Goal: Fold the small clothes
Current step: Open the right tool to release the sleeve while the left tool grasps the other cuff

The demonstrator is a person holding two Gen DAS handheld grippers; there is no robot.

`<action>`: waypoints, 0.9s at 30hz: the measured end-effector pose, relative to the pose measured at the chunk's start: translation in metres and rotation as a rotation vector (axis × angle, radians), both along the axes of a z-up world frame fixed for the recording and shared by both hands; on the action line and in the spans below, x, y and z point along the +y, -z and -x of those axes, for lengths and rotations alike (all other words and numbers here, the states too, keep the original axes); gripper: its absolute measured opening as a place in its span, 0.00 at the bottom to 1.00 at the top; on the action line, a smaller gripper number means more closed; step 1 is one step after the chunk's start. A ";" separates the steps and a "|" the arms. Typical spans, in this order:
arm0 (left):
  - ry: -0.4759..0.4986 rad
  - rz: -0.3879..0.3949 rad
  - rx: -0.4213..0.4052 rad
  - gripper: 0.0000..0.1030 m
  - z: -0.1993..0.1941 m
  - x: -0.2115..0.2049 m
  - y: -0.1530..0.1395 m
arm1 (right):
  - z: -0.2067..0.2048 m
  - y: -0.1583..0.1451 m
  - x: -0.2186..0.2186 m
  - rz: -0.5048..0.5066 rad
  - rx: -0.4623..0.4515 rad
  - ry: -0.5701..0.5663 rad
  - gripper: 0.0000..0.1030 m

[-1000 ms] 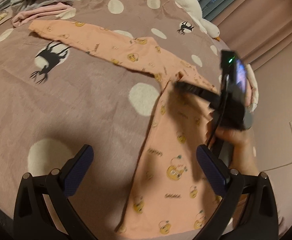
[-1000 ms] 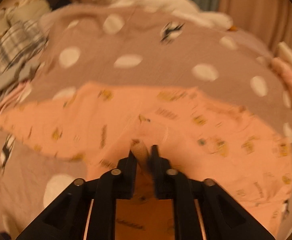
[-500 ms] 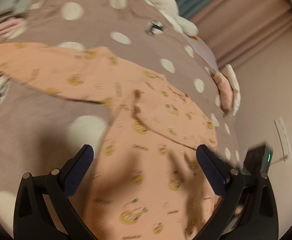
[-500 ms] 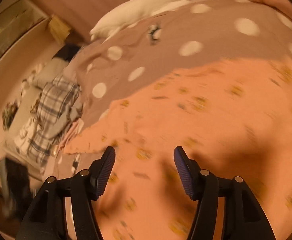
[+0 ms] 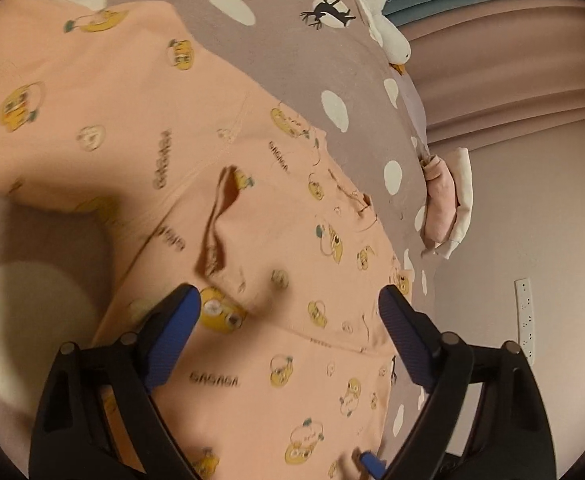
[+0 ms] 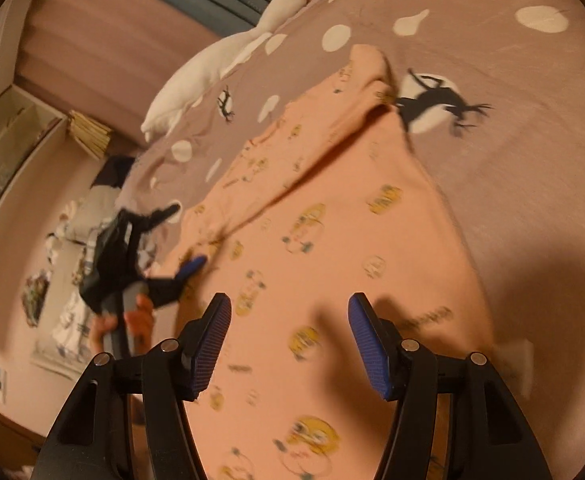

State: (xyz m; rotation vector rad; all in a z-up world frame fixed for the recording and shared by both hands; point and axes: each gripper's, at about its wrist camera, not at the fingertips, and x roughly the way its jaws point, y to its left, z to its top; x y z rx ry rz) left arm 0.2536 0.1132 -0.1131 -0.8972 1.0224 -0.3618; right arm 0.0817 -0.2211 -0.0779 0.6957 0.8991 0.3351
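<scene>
The peach long-sleeved top (image 5: 252, 240) lies spread on the bed's dotted brown cover (image 5: 292, 40), one sleeve (image 6: 356, 108) already folded across the body. Both tools hover over it, released and empty: left tool (image 5: 288, 312), right tool (image 6: 288, 320), likely positioning for the next fold.

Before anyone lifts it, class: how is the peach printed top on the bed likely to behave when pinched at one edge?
The peach top will probably droop limply, since it already puckers into a soft ridge near its middle. It looks thin and light, lying flat on the bedspread. The open left hand-held gripper would likely drag it rather than slide it whole.
</scene>
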 end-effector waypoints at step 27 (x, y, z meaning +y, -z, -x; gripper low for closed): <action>-0.154 -0.029 0.017 0.72 0.025 0.063 0.000 | 0.018 0.006 0.022 0.099 0.032 -0.050 0.59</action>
